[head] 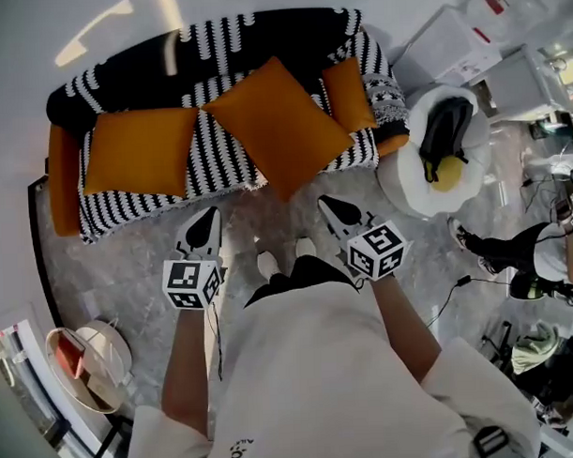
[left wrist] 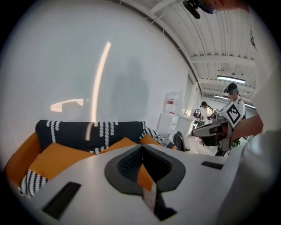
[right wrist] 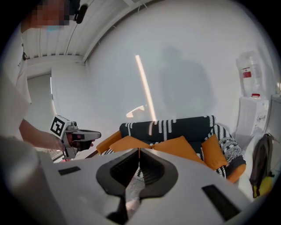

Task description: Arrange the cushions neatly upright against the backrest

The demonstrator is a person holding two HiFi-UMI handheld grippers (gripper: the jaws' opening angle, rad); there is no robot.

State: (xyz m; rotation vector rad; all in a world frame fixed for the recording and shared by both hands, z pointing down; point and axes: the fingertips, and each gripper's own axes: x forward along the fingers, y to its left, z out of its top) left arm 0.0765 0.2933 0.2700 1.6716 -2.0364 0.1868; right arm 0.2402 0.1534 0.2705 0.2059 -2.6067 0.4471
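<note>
Your left gripper (head: 209, 217): jaws pressed together with nothing between them. The tip hangs over the floor just short of the sofa's front edge, below the gap between the left and middle cushions.
Your right gripper (head: 328, 205): jaws together too, and empty. The tip is near the middle cushion's lowest corner, not touching it.
Middle cushion (head: 278, 125): orange, square and plump. It is turned corner-down like a diamond, and its low corner overhangs the seat's front edge.
Left cushion (head: 138, 149): same orange fabric, lying squarer on the seat, its corner close to the middle one.
Right cushion (head: 347, 94): orange, tilted, at the far armrest end.
Backrest (head: 261, 36): black with short white dashes. No cushion stands upright against it.
Sofa (head: 218, 160): black-and-white striped seat cover, orange at both ends.
Round white seat (head: 407, 177): right of the sofa, holding a black backpack (head: 443, 129) and something yellow.
Round white container (head: 108, 347): by your left side, with a reddish flat item inside.
Floor (head: 128, 266): grey marble pattern.
</note>
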